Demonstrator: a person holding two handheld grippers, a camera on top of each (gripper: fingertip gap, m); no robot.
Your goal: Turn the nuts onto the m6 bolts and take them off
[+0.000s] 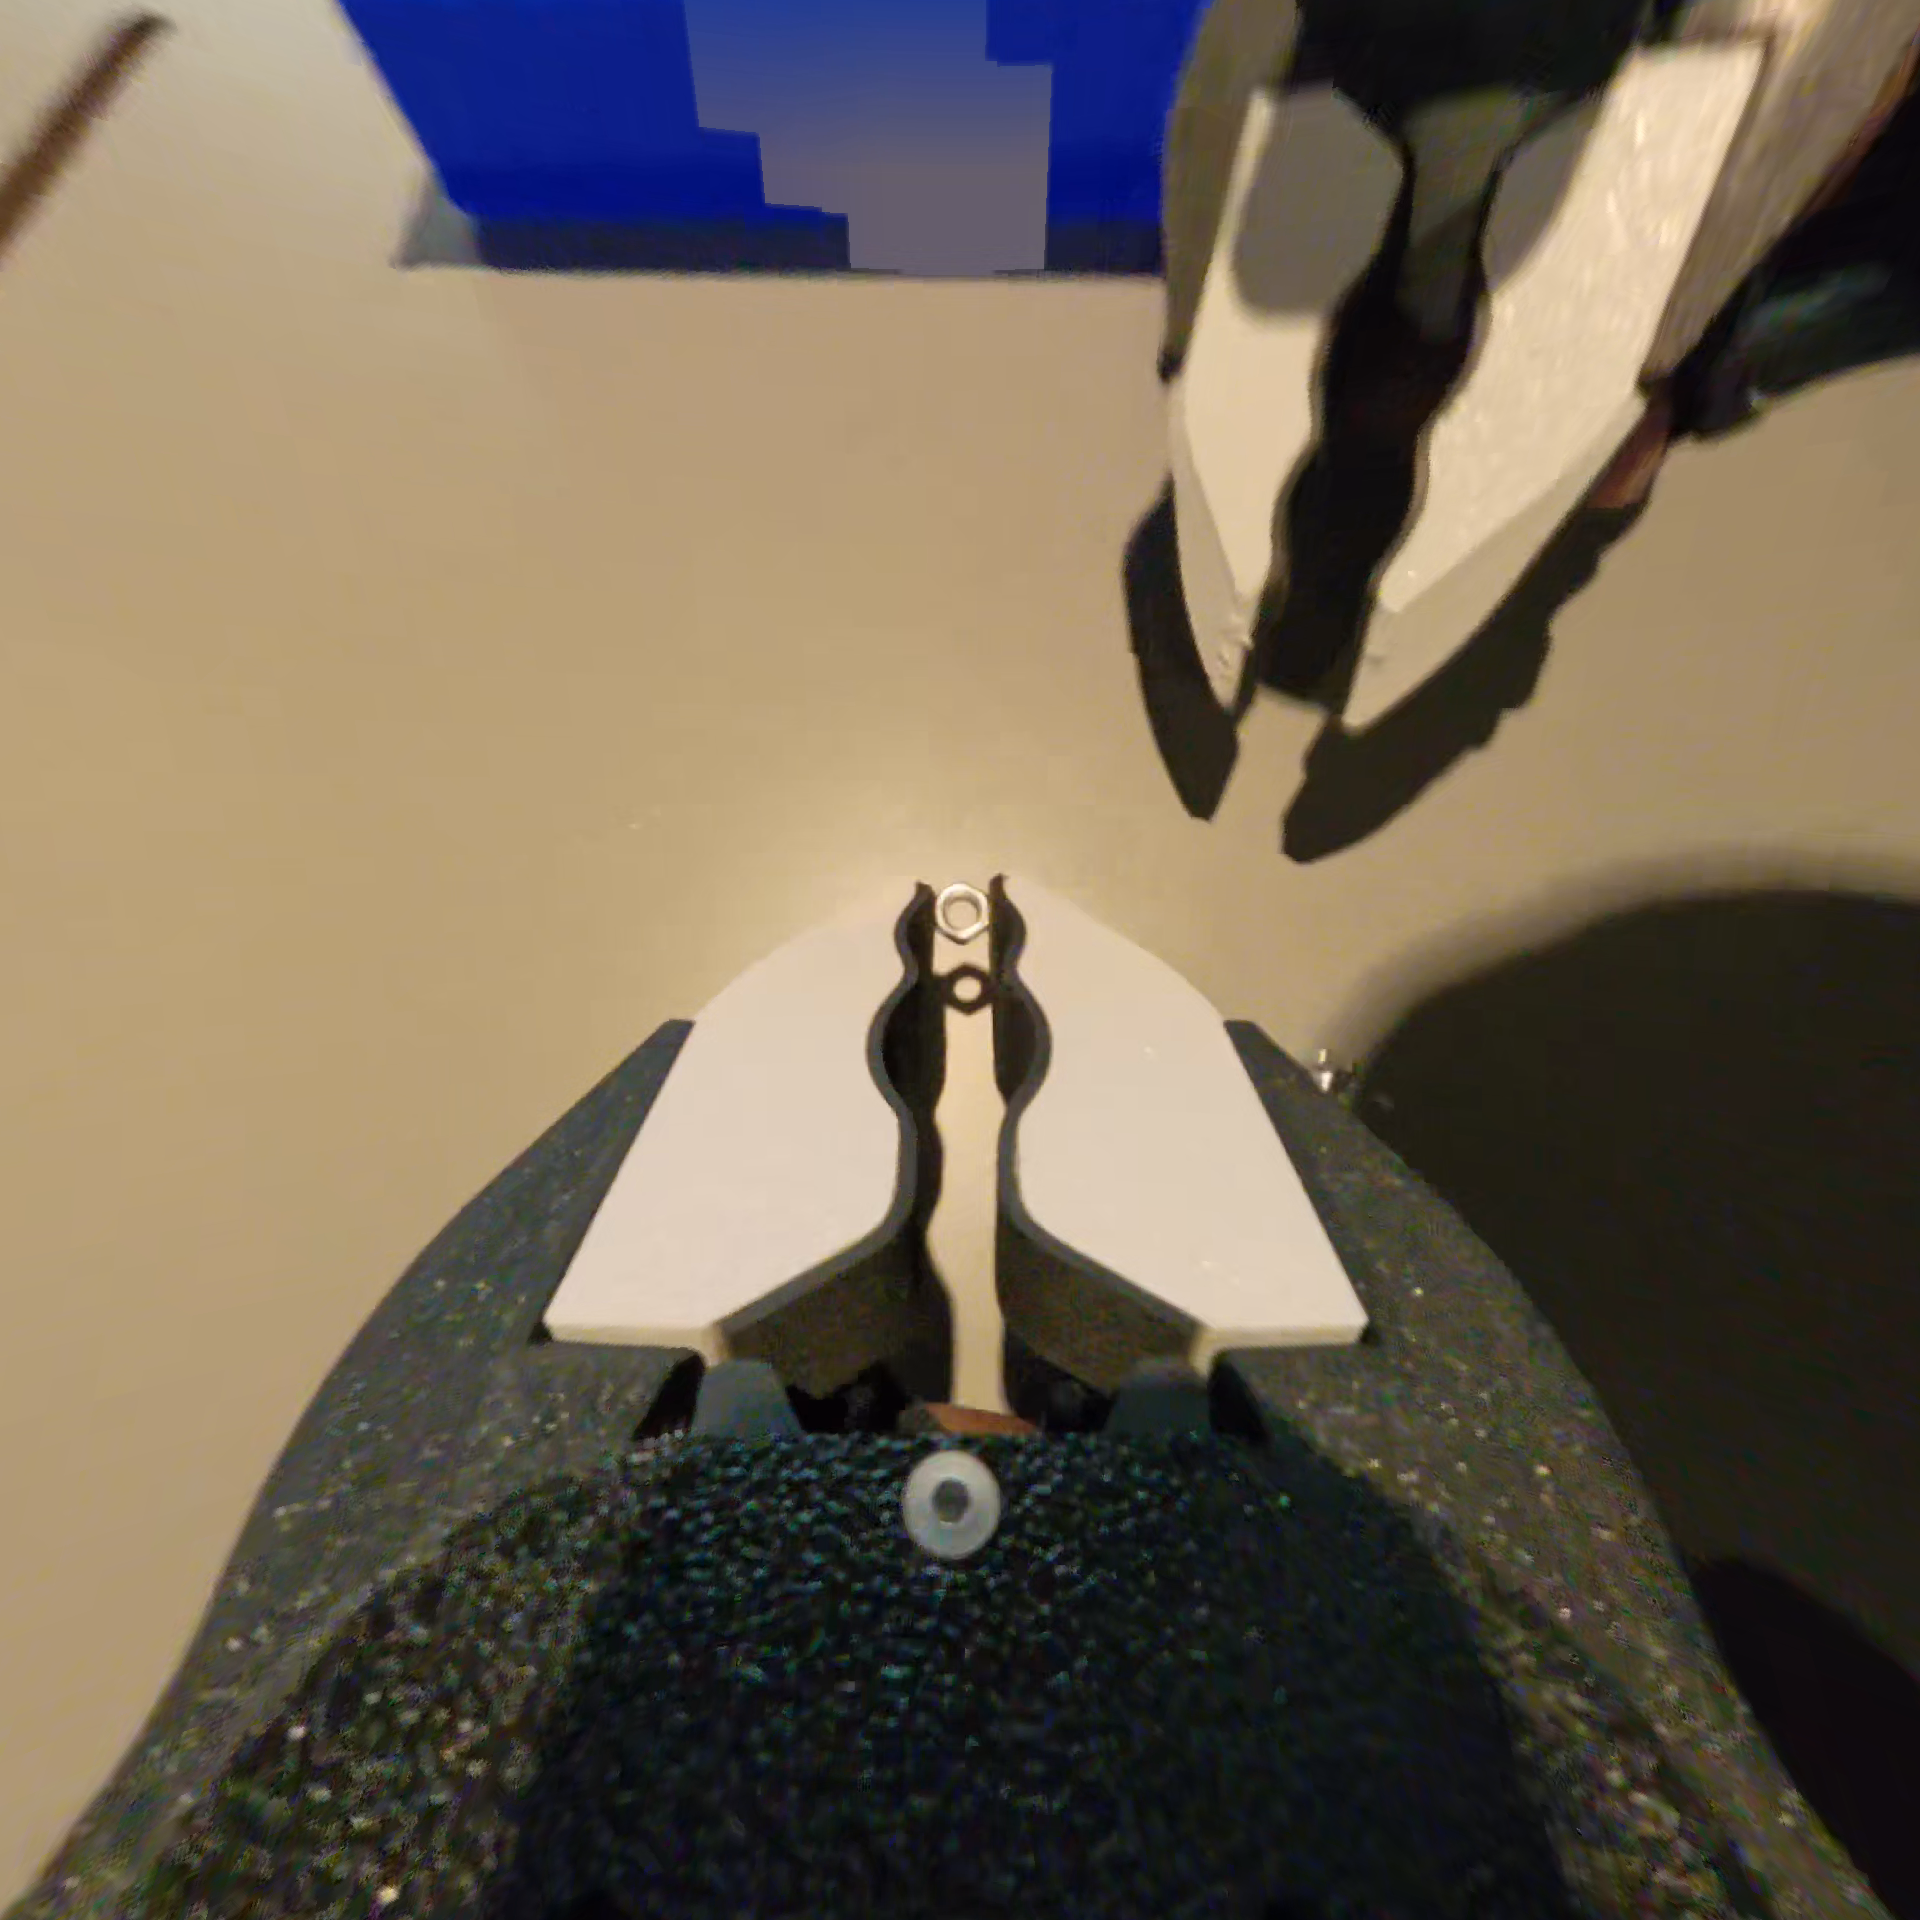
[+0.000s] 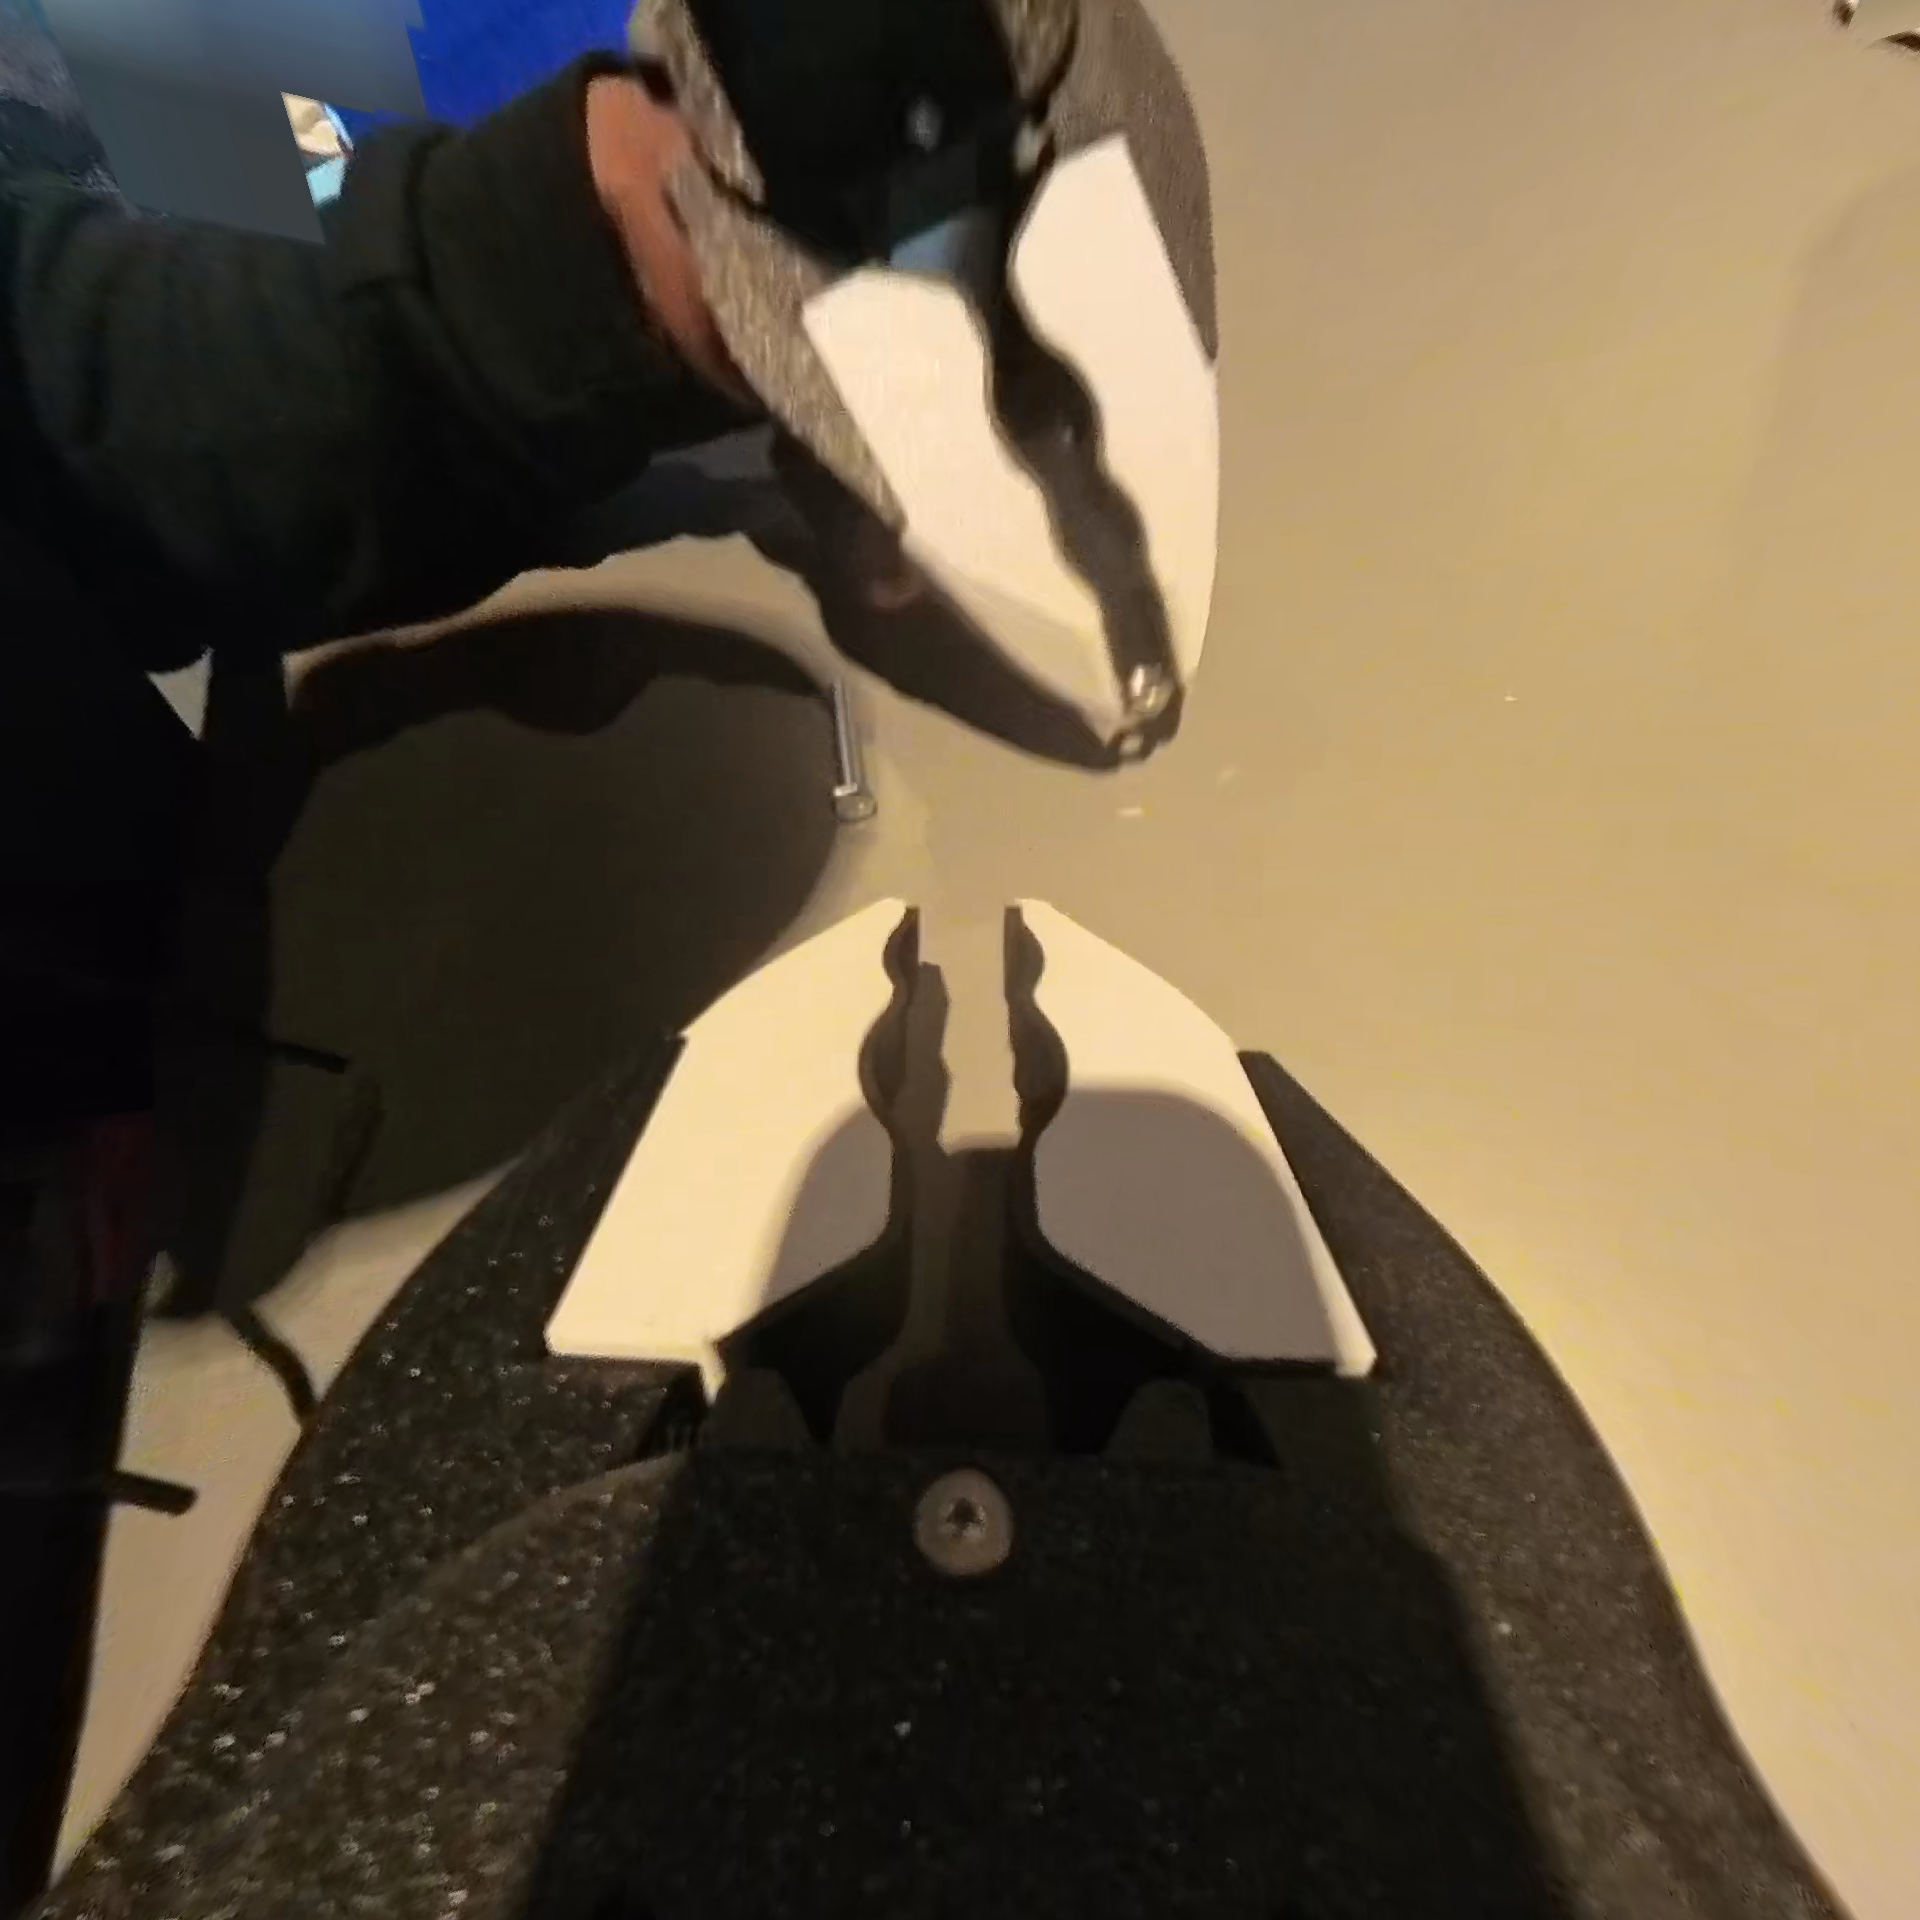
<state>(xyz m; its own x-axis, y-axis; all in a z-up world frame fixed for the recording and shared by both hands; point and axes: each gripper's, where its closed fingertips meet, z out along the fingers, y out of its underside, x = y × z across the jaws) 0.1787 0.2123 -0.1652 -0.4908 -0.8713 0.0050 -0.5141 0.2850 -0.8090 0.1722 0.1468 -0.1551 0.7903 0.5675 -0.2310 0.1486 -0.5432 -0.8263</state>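
Observation:
My left gripper is shut on a small silver hex nut, pinched at the very tips and held a little above the beige table. The right wrist view shows it too, with the nut at its tips. My right gripper is slightly open and empty, hovering over the table; in the left wrist view it is at the upper right. A silver bolt lies flat on the table, left of the left gripper, head towards me.
A person's dark sleeve and hand hold the left gripper. A large dark shadow covers the table at the right. A brown threaded rod lies at the far left. A blue surface is at the back.

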